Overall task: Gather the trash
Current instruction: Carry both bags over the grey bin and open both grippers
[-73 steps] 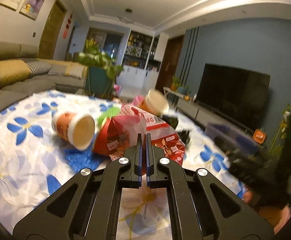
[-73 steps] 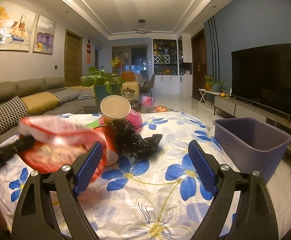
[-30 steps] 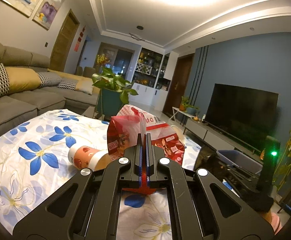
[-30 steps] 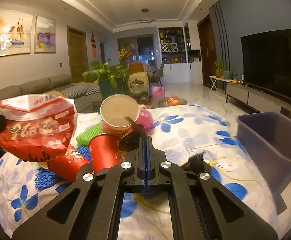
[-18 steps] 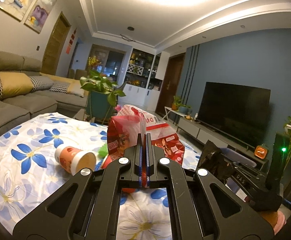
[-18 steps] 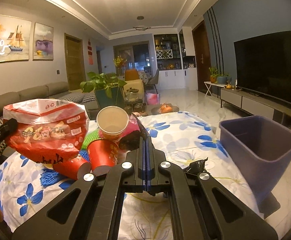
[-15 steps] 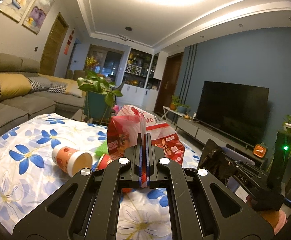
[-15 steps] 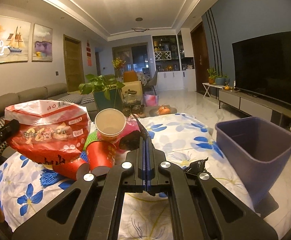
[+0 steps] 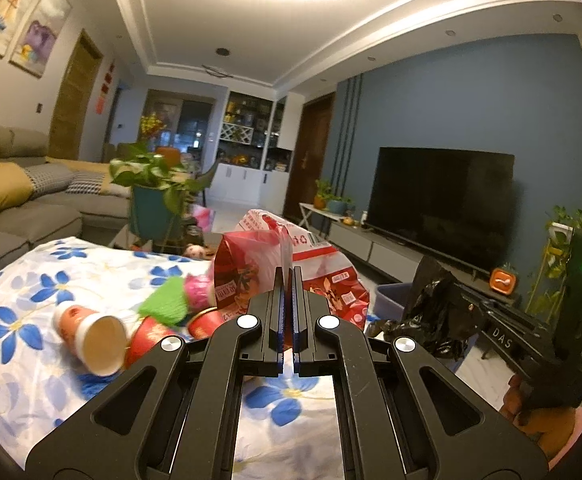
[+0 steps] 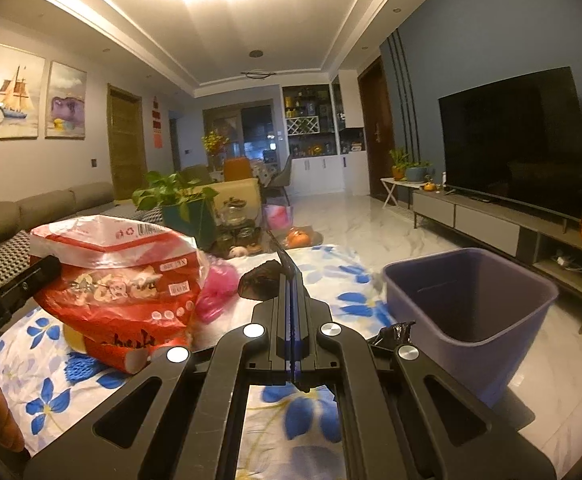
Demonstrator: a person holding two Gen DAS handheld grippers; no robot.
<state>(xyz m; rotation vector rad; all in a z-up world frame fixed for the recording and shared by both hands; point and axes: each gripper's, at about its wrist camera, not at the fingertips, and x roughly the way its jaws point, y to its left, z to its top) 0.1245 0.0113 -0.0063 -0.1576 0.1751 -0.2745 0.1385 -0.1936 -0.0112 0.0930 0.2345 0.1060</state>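
Snack bag (image 9: 291, 276) lifted higher, in left tongs (image 9: 287, 276).

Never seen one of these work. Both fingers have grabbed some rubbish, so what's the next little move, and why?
Probably carry both on toward the purple bin. The left gripper is shut on the red bag, the right gripper on the black wrapper, and the bin stands open, just right.

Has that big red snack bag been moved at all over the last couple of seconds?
Yes. The red snack bag, pinched in the left gripper, has lifted off the flowered table and come nearer the purple bin.
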